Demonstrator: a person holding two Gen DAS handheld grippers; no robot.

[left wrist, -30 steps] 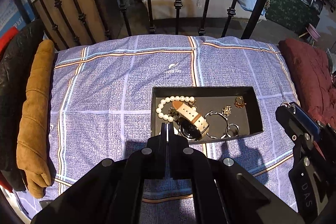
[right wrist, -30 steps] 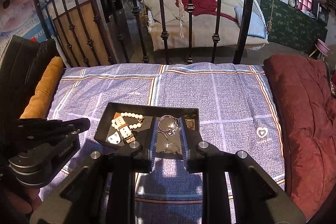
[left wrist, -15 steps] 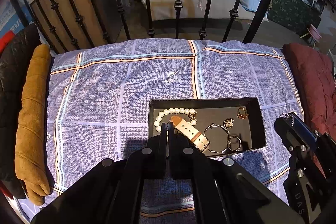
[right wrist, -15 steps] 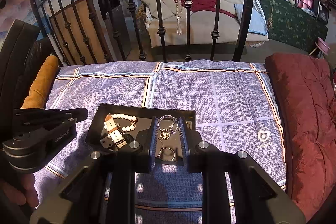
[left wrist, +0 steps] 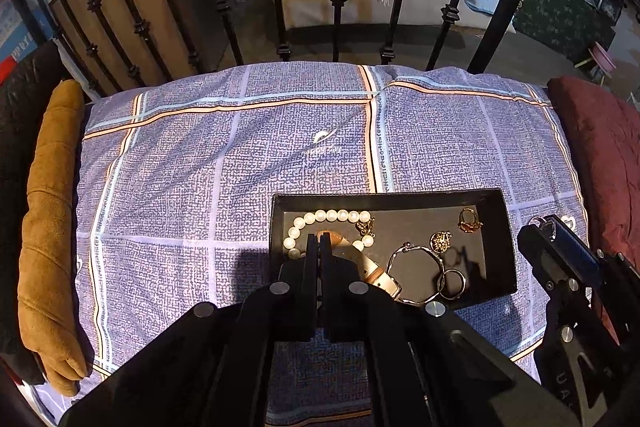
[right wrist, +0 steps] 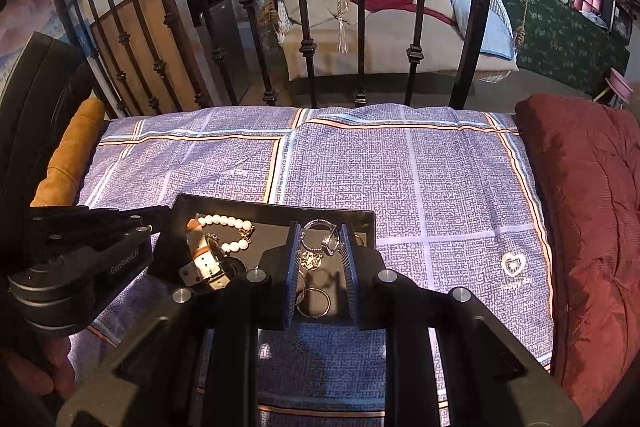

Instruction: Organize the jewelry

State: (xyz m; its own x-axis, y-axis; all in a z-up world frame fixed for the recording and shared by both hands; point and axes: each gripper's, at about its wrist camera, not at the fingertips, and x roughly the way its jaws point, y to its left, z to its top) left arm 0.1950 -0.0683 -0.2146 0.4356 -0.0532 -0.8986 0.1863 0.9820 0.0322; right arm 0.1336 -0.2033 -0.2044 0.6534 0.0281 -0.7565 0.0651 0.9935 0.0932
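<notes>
Nothing looks sorted yet: all the jewelry lies loose in one black tray (left wrist: 496, 199) on the blue checked bedcover (left wrist: 240, 155), so by this judgement the organizing is at or near its start. The left tool (left wrist: 319, 241) is clenched, its tips pressed together with nothing between them, and it hangs over the near left part of the tray. Just past its tips curves the pearl bracelet (left wrist: 332, 215), and under and to the right of them lies the tan-strapped watch (left wrist: 370, 267), partly hidden by the tool. The right tool (right wrist: 320, 233) has its jaws a little apart and grasps nothing; between its fingers, seen from its own camera, lie a silver bangle (right wrist: 316, 237) and a small gold pendant (right wrist: 311, 259), with a plain ring (right wrist: 316, 301) nearer the tool's body. Whether its tips touch any piece cannot be told. A gold ring (left wrist: 469, 219) sits alone at the tray's far right corner from the left tool. Pearls, watch strap, bangle and rings overlap or lie close together, so what is left seems to be nearly everything: separating the pieces and giving each its own place.
</notes>
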